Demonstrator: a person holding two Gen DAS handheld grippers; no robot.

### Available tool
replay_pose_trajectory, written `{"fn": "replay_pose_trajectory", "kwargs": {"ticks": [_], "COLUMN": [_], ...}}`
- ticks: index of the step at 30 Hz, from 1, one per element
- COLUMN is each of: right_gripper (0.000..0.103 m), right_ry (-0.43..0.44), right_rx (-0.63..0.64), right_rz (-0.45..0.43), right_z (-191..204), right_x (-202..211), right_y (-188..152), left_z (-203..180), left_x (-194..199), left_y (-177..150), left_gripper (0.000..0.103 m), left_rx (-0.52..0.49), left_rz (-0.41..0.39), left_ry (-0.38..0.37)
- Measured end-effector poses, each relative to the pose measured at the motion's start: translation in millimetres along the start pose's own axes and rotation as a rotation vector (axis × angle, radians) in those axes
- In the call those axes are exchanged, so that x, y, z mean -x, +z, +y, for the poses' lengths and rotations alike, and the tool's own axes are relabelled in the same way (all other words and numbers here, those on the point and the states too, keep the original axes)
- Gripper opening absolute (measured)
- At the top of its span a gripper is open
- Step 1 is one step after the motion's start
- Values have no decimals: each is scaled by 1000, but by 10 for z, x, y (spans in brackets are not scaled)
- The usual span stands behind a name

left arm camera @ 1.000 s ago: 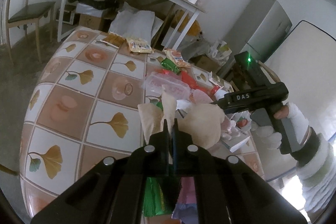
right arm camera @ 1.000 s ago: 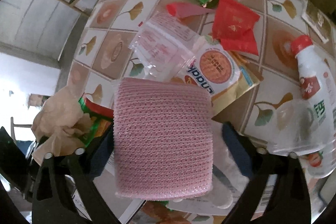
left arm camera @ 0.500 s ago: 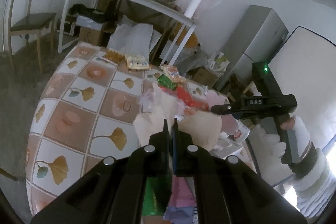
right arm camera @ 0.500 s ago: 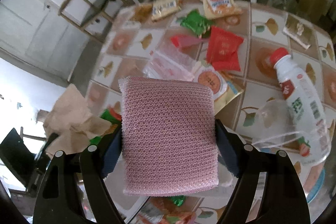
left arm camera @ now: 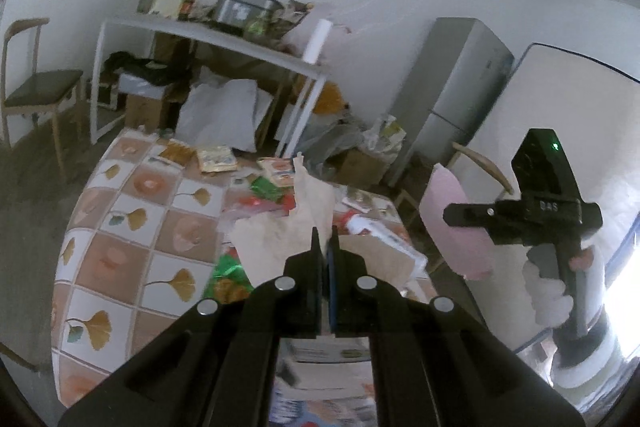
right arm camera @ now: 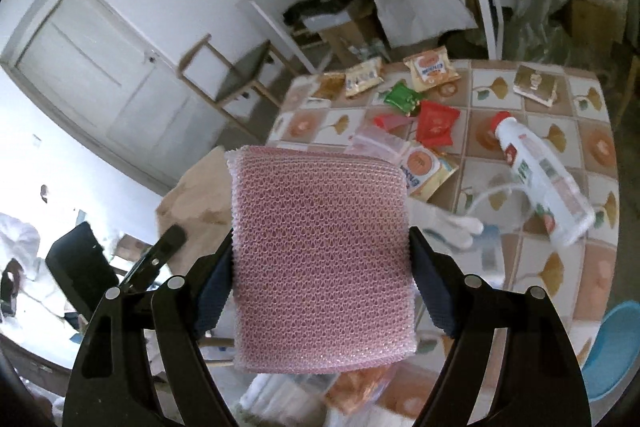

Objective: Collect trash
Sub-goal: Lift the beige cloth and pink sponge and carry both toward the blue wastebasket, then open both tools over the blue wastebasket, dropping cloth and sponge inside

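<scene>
My left gripper (left arm camera: 325,241) is shut on a crumpled brown paper bag (left arm camera: 296,227) and holds it above the tiled table (left arm camera: 132,219). My right gripper (right arm camera: 320,259) is shut on a pink bubble-wrap pad (right arm camera: 320,259), lifted well above the table; the pad also shows in the left wrist view (left arm camera: 456,227), right of the table. The brown bag shows in the right wrist view (right arm camera: 196,199) left of the pad. Snack wrappers lie on the table: a red one (right arm camera: 436,123), a green one (right arm camera: 402,97), an orange biscuit pack (right arm camera: 422,171).
A white plastic bottle with a red cap (right arm camera: 540,179) lies on the table's right side. A blue bin (right arm camera: 616,351) sits at the lower right. A wooden chair (right arm camera: 228,75), a white shelf table (left arm camera: 224,39) and a grey fridge (left arm camera: 456,95) stand beyond the table.
Both grippers have risen away from the table, carrying the brown bag and the pink pad. The table now looks farther and more of the room shows.
</scene>
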State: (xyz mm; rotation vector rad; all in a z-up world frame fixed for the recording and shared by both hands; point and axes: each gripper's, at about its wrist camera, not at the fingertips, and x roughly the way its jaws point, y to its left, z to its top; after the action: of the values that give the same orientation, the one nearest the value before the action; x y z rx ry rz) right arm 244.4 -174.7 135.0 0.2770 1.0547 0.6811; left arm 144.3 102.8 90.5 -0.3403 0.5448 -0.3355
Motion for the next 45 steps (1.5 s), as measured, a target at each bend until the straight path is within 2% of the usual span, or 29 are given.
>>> {"fn": "replay_pose_trajectory", "kwargs": {"ticks": [6, 10, 15, 18, 23, 25, 28, 31, 35, 38, 40, 41, 42, 43, 45], "right_gripper": [76, 76, 76, 76, 77, 77, 77, 77, 78, 80, 88, 89, 89, 89, 89], "right_ry": [18, -2, -65, -109, -134, -143, -149, -151, -149, -159, -175, -204, -228, -287, -340], "right_rx": [-40, -134, -280, -415, -653, -744, -853, -938, -1033, -1078, -1095, -1098, -1099, -1098, -1099], "right_rz": [-75, -136, -217, -273, -354, -377, -396, -403, -406, -402, -405, -400, -394, -377, -359], "right_z": [-161, -495, -1031, -1507, -2328, -2657, -3116, -3534, -4047, -4415, -4621, -4725, -4784, -4889, -4974], "right_x": [474, 859, 1369, 1655, 1943, 1992, 1986, 1902, 1759, 1655, 1627, 1579, 1562, 1488, 1418], "right_y": [-412, -823, -1320, -1722, -2310, -2527, -2787, -2948, -3067, -3111, -3088, -3064, -3054, -3030, -3044], "left_z": [-562, -1029, -1766, -2231, -3099, -3355, -3768, -4065, -4293, -4371, -4426, -4442, -4443, -4454, -4432], "left_x": [-58, -232, -727, -1085, -1808, -2073, -2479, -2956, -3452, -3791, -3969, -4040, -4100, -4159, -4235], "left_y": [-24, -102, -291, -441, -883, -1083, -1475, -1948, -2395, -2667, -2813, -2872, -2929, -2973, -3005], "left_gripper": [2, 2, 2, 2, 2, 2, 2, 2, 2, 2, 3, 13, 30, 36, 38], "left_rx": [-48, -89, -147, -195, -287, -308, -399, -429, -460, -440, -454, -460, -465, -469, -474], "left_rz": [40, 99, 253, 355, 559, 633, 713, 833, 899, 942, 944, 947, 952, 953, 935], "left_ry": [-86, -165, -307, -367, -418, -417, -391, -365, -332, -321, -314, -303, -288, -267, -238]}}
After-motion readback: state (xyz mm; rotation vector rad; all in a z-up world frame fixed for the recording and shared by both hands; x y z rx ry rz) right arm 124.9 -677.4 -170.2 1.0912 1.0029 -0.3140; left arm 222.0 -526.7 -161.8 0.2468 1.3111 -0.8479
